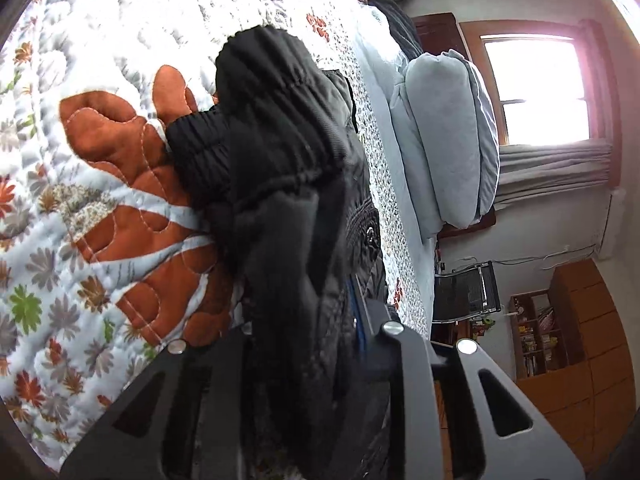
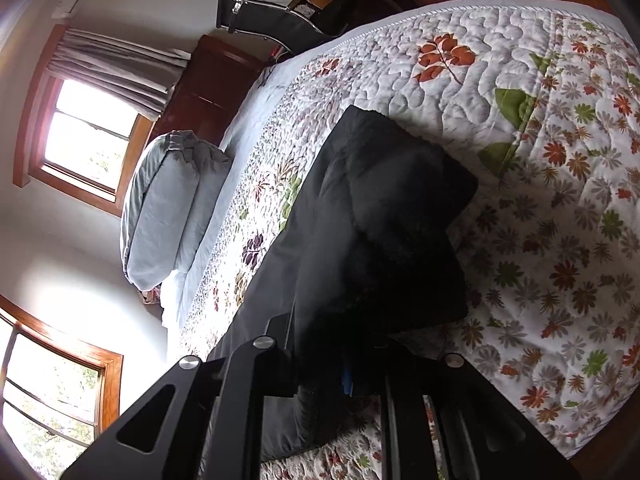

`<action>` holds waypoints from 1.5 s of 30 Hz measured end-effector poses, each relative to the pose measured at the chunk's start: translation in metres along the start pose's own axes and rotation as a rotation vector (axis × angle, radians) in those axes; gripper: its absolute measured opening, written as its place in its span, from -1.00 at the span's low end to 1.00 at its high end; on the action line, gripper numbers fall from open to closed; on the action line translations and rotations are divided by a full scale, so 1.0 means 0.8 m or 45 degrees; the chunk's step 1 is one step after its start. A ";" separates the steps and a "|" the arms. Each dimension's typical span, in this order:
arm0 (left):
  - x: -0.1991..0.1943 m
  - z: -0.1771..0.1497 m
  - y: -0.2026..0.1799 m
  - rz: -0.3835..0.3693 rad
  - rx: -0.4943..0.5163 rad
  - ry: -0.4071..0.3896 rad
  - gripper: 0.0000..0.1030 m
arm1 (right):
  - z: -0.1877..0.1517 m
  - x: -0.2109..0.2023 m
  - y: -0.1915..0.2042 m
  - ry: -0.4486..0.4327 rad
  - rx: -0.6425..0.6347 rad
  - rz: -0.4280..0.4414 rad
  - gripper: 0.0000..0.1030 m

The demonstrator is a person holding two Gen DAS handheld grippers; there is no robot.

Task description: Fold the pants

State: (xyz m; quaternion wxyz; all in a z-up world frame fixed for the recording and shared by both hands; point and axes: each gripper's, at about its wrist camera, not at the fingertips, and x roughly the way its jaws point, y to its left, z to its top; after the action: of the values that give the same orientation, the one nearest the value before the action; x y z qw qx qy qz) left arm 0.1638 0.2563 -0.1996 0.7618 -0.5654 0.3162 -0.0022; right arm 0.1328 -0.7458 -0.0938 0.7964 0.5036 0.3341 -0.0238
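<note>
Black pants [image 1: 280, 152] lie on a floral quilt [image 1: 80, 240] on the bed. In the left wrist view their ribbed, elastic end bunches up ahead of my left gripper [image 1: 316, 320], which is shut on a fold of the black fabric. In the right wrist view the pants [image 2: 380, 220] lie partly folded, an upper layer doubled over a longer layer. My right gripper [image 2: 340, 360] is shut on the near edge of that black fabric. The fingertips of both grippers are hidden in cloth.
A grey pillow [image 1: 448, 140] stands at the head of the bed, also in the right wrist view [image 2: 168, 204]. A black chair [image 2: 272, 20], a wooden cabinet [image 1: 580, 320] and windows [image 1: 536, 88] lie beyond the bed. The quilt [image 2: 560, 240] spreads wide beside the pants.
</note>
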 end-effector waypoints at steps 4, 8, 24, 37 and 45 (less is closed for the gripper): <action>-0.012 -0.001 0.012 0.004 0.002 -0.007 -0.58 | -0.003 -0.001 -0.005 -0.010 0.008 -0.012 -0.72; -0.021 0.002 0.018 0.043 -0.048 -0.030 -0.23 | -0.005 -0.010 -0.006 -0.027 0.002 -0.028 -0.72; -0.161 -0.040 0.010 0.157 0.052 -0.208 0.81 | -0.087 -0.010 0.236 -0.088 -0.748 -0.095 -0.72; -0.134 -0.073 0.000 0.068 0.036 -0.083 0.81 | -0.284 0.124 0.337 0.306 -1.361 -0.187 -0.72; -0.143 -0.080 0.010 0.070 0.026 -0.077 0.84 | -0.363 0.163 0.312 0.425 -1.576 -0.336 -0.54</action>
State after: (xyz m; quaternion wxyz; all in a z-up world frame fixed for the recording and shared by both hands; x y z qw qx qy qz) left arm 0.0389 0.2455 -0.1617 0.7764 -0.5486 0.3085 0.0325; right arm 0.1796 -0.3467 -0.0482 0.8669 -0.0959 0.4643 0.1540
